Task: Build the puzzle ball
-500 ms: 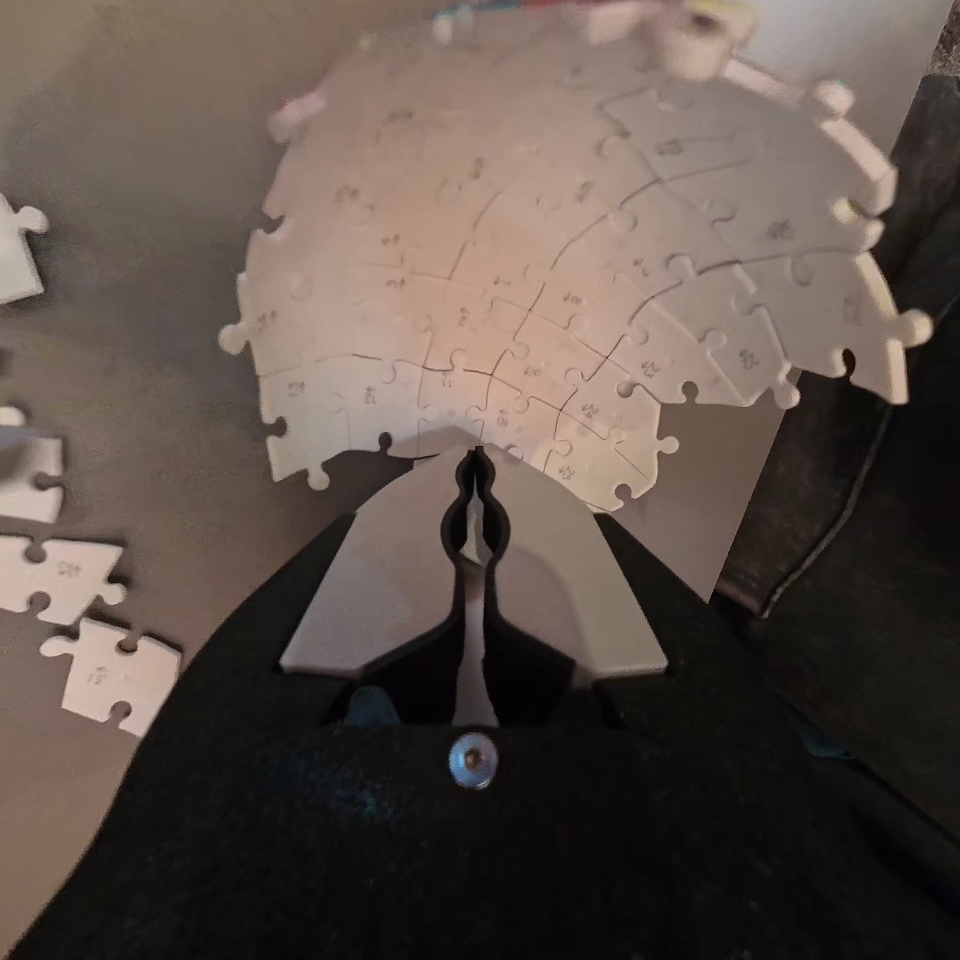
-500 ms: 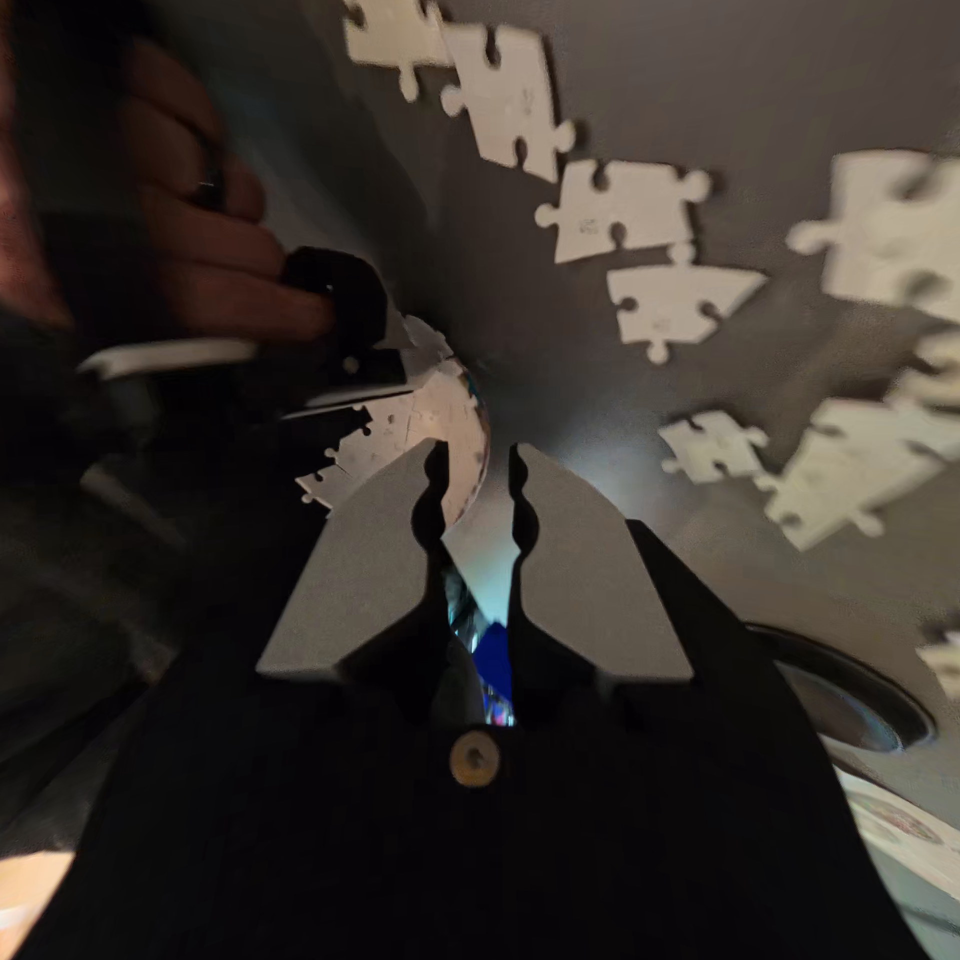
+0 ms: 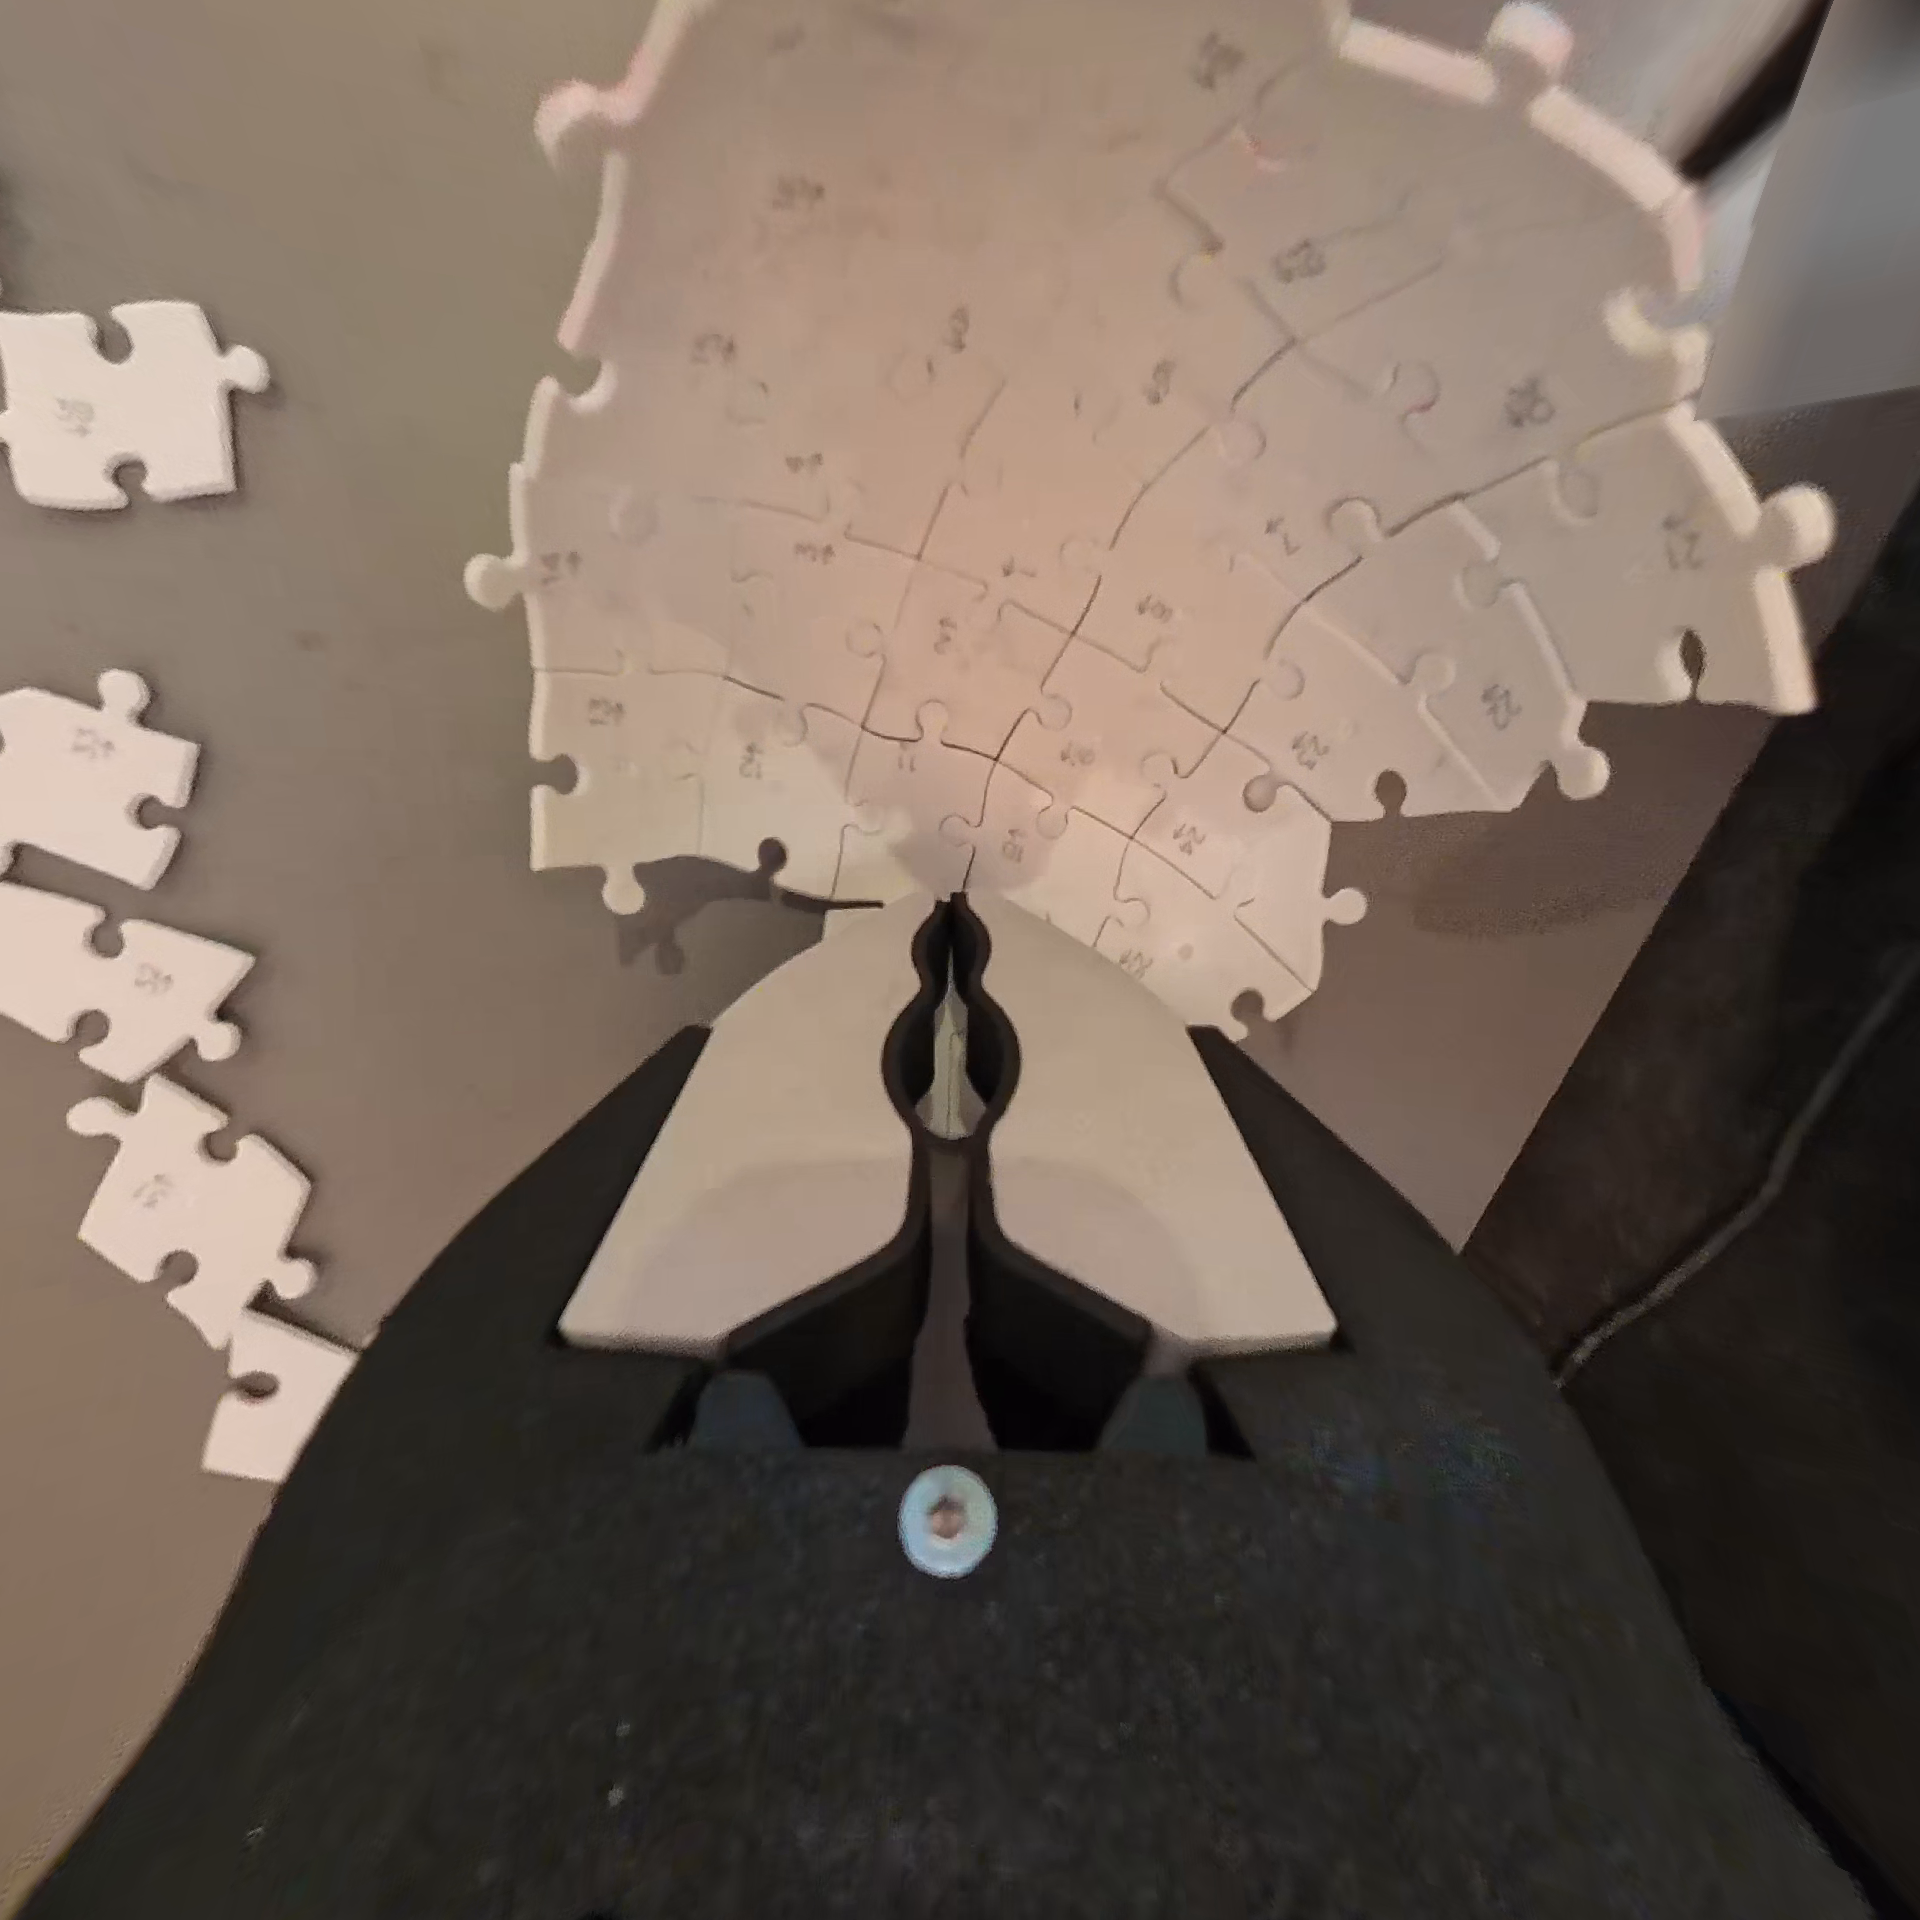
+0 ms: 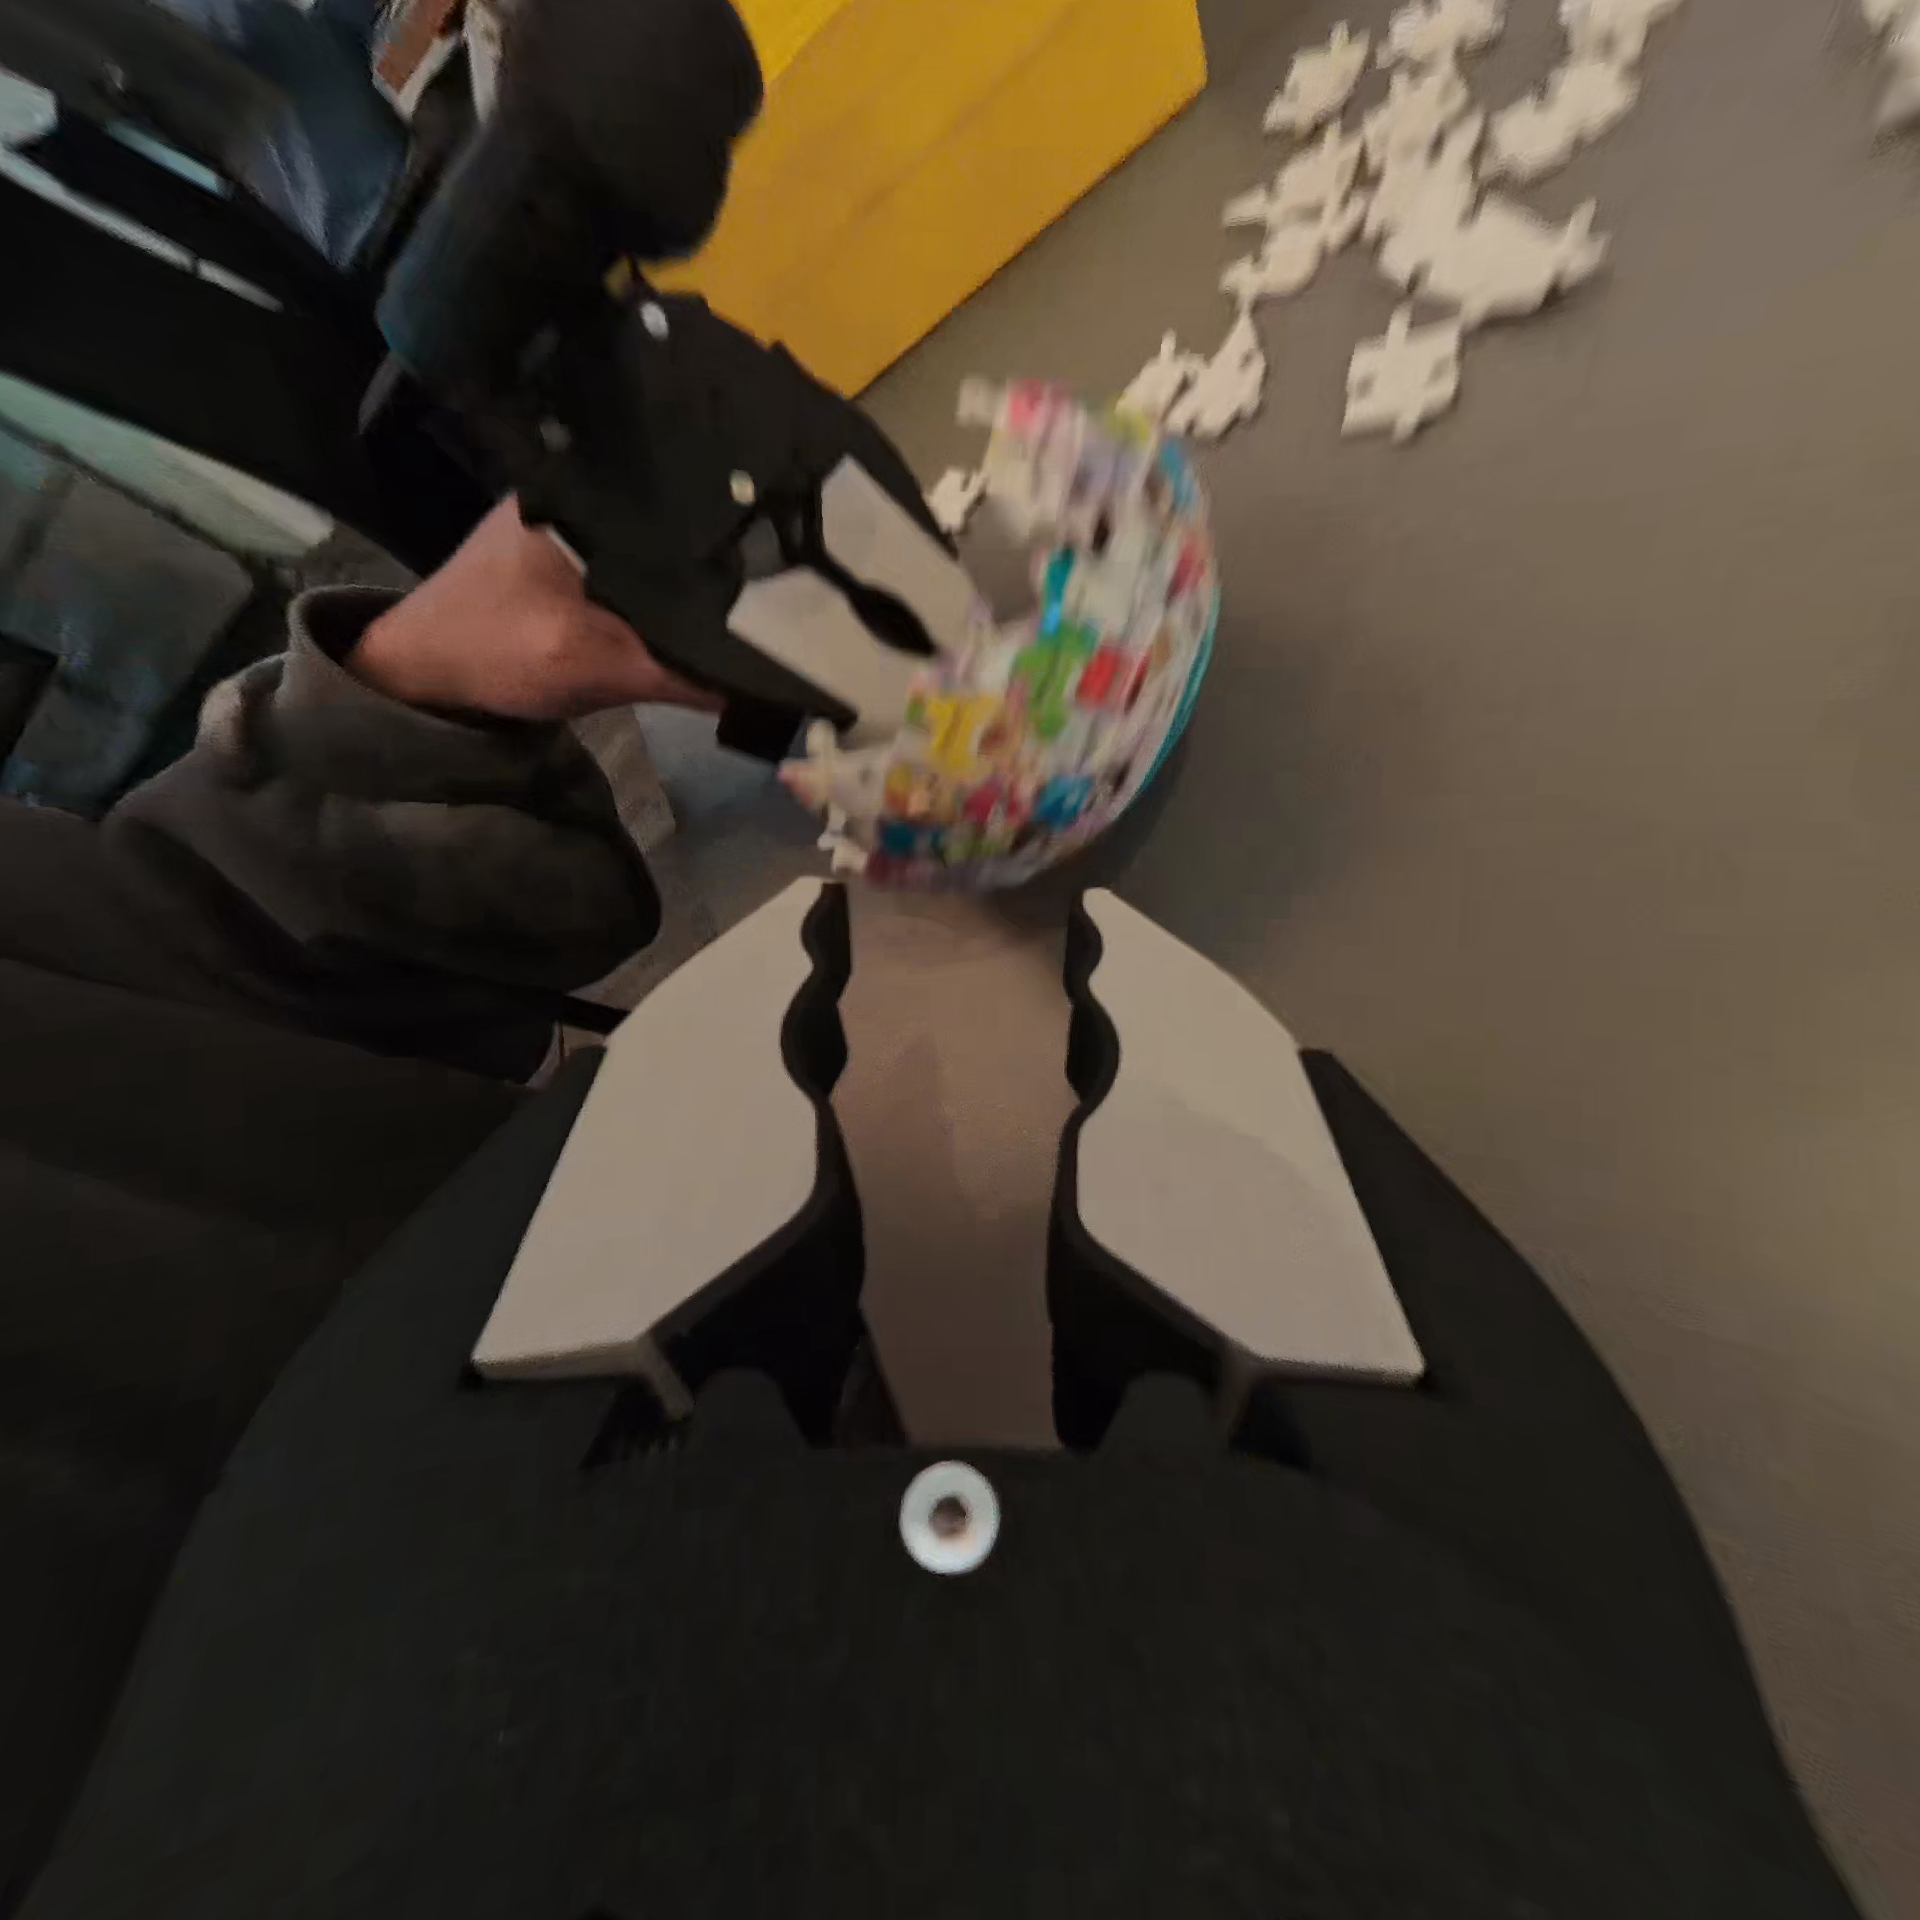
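Left gripper (image 3: 951, 909) clamps puzzle ball shell (image 3: 1039, 520) edge.
Right gripper (image 4: 945, 914) released, empty, beside the shell's coloured face.

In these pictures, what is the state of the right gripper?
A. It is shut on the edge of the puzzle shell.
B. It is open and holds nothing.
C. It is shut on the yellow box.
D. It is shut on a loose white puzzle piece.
B: the right gripper shows bare grey table between its spread fingers, short of the puzzle shell.
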Tool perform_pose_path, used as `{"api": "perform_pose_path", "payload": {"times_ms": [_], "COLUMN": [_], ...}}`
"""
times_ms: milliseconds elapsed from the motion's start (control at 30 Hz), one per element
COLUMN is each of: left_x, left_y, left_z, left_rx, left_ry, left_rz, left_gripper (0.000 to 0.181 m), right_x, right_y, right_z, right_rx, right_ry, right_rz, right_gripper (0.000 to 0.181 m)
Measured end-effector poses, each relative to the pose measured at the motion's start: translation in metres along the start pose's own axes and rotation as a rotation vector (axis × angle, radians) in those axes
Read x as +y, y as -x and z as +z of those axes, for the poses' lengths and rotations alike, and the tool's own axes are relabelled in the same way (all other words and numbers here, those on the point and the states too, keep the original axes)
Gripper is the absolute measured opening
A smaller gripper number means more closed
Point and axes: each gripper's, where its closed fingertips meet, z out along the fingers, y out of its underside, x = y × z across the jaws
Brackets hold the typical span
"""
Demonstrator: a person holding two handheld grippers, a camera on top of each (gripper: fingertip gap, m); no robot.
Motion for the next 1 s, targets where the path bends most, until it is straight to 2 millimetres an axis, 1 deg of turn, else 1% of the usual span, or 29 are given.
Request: {"api": "perform_pose_path", "payload": {"times_ms": [67, 100, 133, 233, 333, 400, 633, 800, 867, 1000], "left_x": [0.0, 0.0, 0.0, -0.001, -0.001, -0.002, -0.004, -0.009, -0.006, -0.004], "left_y": [0.0, 0.0, 0.001, 0.0, 0.0, -0.001, -0.001, -0.008, -0.011, -0.012], "left_z": [0.0, 0.0, 0.0, 0.001, 0.001, 0.002, 0.002, 0.001, 0.003, 0.006], "left_rx": [-0.047, -0.07, -0.09, -0.127, -0.153, -0.164, -0.139, -0.089, -0.076, -0.103], "left_ry": [-0.006, -0.008, -0.01, -0.023, -0.022, -0.02, -0.033, -0.053, -0.03, 0.001], "left_rz": [-0.011, -0.015, -0.027, -0.069, -0.086, -0.084, -0.085, -0.069, -0.061, 0.003], "left_gripper": [0.0, 0.0, 0.0, 0.0, 0.0, 0.0, 0.0, 0.0, 0.0, 0.0], "right_x": [0.029, 0.037, 0.041, 0.041, 0.033, 0.029, 0.015, 0.017, 0.017, 0.017], "right_y": [0.009, 0.012, 0.014, 0.01, 0.009, 0.007, -0.002, -0.005, -0.005, -0.004], "right_z": [0.015, 0.022, 0.029, 0.044, 0.055, 0.059, 0.057, 0.057, 0.058, 0.059], "right_rx": [0.056, 0.072, 0.072, 0.103, 0.092, 0.103, 0.123, 0.131, 0.135, 0.144], "right_ry": [-0.004, 0.011, 0.026, 0.049, 0.03, 0.027, 0.0, 0.023, 0.025, 0.034], "right_rz": [0.022, 0.018, 0.017, -0.012, -0.001, -0.013, -0.037, -0.062, -0.079, -0.102], "right_gripper": [0.046, 0.052, 0.055, 0.054, 0.055, 0.057, 0.054, 0.049, 0.049, 0.05]}}
